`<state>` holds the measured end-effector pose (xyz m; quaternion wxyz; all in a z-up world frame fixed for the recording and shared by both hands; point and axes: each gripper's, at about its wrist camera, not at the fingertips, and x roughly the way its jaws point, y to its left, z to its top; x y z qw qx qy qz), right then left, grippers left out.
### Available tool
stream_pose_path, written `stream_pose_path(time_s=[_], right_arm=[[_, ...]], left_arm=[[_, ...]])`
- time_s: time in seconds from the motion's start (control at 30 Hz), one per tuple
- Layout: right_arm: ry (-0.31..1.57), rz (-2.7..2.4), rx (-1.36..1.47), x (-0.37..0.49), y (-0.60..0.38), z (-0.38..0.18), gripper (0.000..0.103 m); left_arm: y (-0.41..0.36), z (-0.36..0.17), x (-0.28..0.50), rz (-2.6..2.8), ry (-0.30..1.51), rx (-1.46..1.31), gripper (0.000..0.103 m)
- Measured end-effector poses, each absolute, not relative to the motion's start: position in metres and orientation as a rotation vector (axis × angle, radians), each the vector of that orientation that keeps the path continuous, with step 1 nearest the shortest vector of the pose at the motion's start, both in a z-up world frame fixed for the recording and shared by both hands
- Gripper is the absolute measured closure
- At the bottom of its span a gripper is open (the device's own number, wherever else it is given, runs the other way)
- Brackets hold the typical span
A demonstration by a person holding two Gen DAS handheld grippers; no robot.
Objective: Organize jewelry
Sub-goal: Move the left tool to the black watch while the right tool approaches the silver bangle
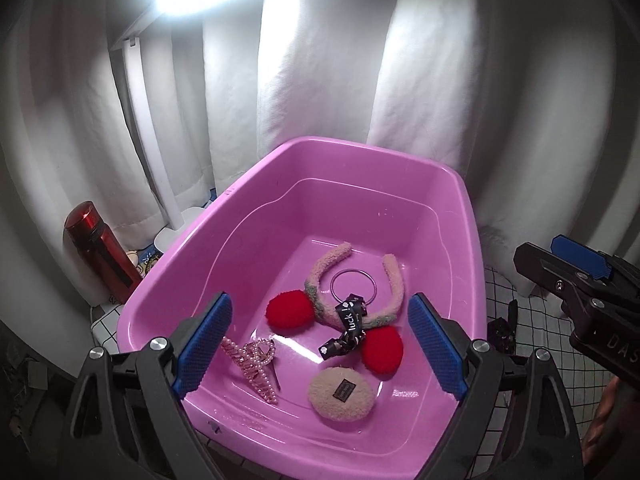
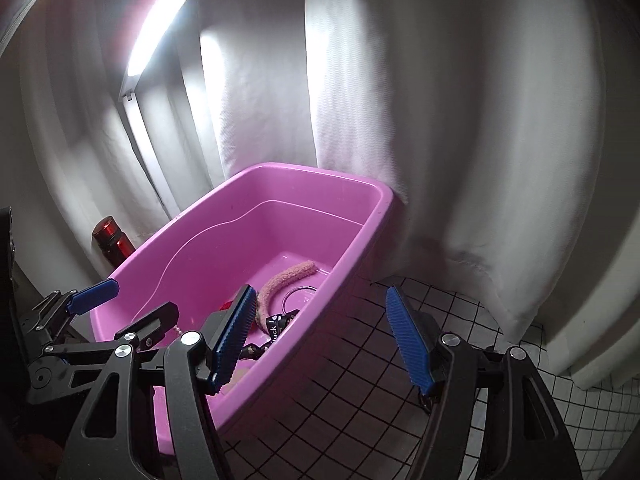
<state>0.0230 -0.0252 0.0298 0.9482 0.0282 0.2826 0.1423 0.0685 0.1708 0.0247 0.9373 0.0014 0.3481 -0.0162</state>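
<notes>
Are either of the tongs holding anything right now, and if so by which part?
Nothing is held. The left tongs and right tongs both stand open and empty; the jewelry lies loose in the pink tub.

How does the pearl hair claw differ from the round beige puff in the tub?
The pearl hair claw is thin, toothed and glossy pink; the round beige puff is a fuzzy solid disc with a dark label. The claw lies nearer the tub's left wall, the puff nearer the middle. Both rest on the pink tub floor, ungripped.
</notes>
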Motion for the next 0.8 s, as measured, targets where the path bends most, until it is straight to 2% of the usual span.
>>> stream_pose_path(time_s=[0.4,0.57,0.63,0.8], right_arm=[[0.584,-0.026,0.18,-0.055,-0.162,0.007,0.037],[0.643,-0.079,0.209,-0.073,-0.181,-0.028,0.037],[0.67,-0.086,0.221,-0.076,-0.183,-0.045,0.037],[0.716,-0.101,0.272,-0.079,-0.189,-0.089,0.037]], left_arm=[[0.069,0.035,0.051,-0.306,0.691,0.039,0.015],[0.023,0.024,0.049,-0.387,0.7,0.076,0.015],[0.008,0.015,0.052,-0.4,0.713,0.084,0.01],[-0.018,-0.018,0.068,-0.39,0.745,0.112,0.009]])
